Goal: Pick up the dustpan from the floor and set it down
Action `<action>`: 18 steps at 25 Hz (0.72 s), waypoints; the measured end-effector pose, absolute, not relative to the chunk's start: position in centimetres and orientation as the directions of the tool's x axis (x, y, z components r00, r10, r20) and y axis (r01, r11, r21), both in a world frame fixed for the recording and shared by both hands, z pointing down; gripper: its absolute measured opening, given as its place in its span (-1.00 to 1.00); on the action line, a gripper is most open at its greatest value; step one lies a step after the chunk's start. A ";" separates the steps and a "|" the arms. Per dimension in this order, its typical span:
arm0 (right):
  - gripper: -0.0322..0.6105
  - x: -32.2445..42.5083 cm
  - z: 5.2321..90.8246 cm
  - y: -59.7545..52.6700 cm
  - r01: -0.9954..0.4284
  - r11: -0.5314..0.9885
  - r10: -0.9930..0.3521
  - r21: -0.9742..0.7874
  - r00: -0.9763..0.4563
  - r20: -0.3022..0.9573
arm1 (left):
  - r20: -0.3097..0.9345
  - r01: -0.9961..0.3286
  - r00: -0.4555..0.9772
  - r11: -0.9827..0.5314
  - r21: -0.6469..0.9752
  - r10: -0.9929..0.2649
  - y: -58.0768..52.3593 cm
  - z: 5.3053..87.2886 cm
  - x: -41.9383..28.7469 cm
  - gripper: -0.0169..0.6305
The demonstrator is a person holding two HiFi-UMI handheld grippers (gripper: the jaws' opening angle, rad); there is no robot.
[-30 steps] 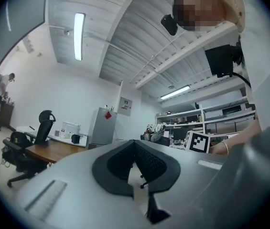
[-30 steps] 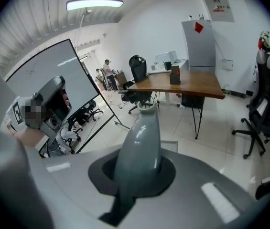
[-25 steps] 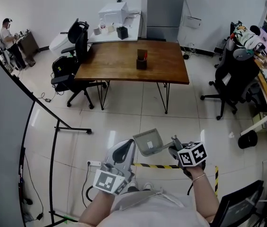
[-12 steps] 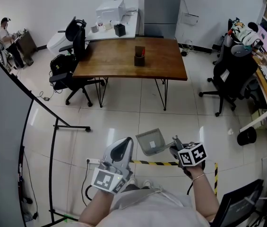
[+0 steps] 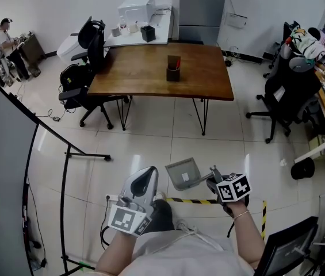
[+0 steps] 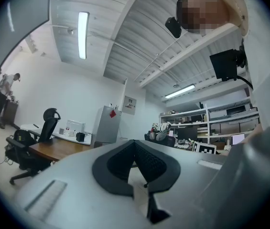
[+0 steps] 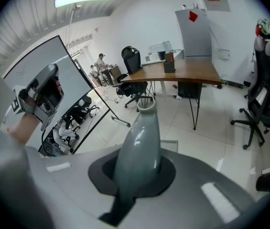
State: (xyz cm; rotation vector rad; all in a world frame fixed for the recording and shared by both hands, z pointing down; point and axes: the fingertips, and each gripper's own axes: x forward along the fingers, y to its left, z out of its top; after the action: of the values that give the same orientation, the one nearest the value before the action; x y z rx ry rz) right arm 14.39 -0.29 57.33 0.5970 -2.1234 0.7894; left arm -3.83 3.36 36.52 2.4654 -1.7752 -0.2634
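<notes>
My right gripper (image 5: 215,177) has its jaws pressed shut on the grey handle (image 7: 139,142) of the dustpan (image 5: 182,173). In the right gripper view this handle rises straight out from between the jaws, with its hollow end at the far tip. The dustpan is off the floor (image 5: 150,148). It hangs in front of me above the white tiles, near a yellow-and-black tape strip (image 5: 191,200), and its ribbed grey inside is turned up toward my head. My left gripper (image 5: 148,178) is just beside it on the left and does not touch it. Its jaws meet at the tips and pinch nothing (in the left gripper view I see only the room past them). Farther ahead stands a wooden tabletop (image 5: 139,73), and on it a dark holder (image 5: 174,69) with something red inside, too small for me to name. A black bin (image 5: 302,168) stands on the floor at my right, but what is in it I cannot tell. A black office chair (image 5: 87,56) stands at the left end of the tabletop.
</notes>
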 end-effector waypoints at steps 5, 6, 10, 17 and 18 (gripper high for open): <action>-0.90 11.0 58.9 -4.3 -0.661 0.664 -0.143 -0.349 -0.571 0.809 | -0.081 -0.911 0.352 -0.361 0.197 -0.933 -2.4 37.7 -7.6 -0.91; -0.90 10.5 59.2 -5.3 -0.671 0.652 -0.145 -0.352 -0.567 0.811 | -0.082 -0.906 0.368 -0.377 0.195 -0.926 -3.7 37.7 -8.3 -0.91; -0.90 8.0 59.7 -8.8 -0.698 0.626 -0.159 -0.349 -0.552 0.819 | -0.096 -0.878 0.425 -0.436 0.196 -0.900 -8.8 36.9 -11.1 -0.91; -0.90 5.6 60.6 -14.3 -0.728 0.604 -0.207 -0.325 -0.537 0.817 | -0.087 -0.888 0.417 -0.426 0.173 -0.905 -13.9 37.0 -14.8 -0.91; -0.90 5.4 60.9 -14.8 -0.730 0.601 -0.211 -0.324 -0.536 0.817 | -0.080 -0.889 0.413 -0.421 0.180 -0.907 -14.3 37.4 -15.0 -0.91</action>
State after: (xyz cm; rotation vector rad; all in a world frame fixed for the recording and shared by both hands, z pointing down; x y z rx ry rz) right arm 5.42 -14.82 60.90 0.7425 -2.0610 0.8629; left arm -14.98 -14.30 37.36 2.5476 -1.6255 -0.2499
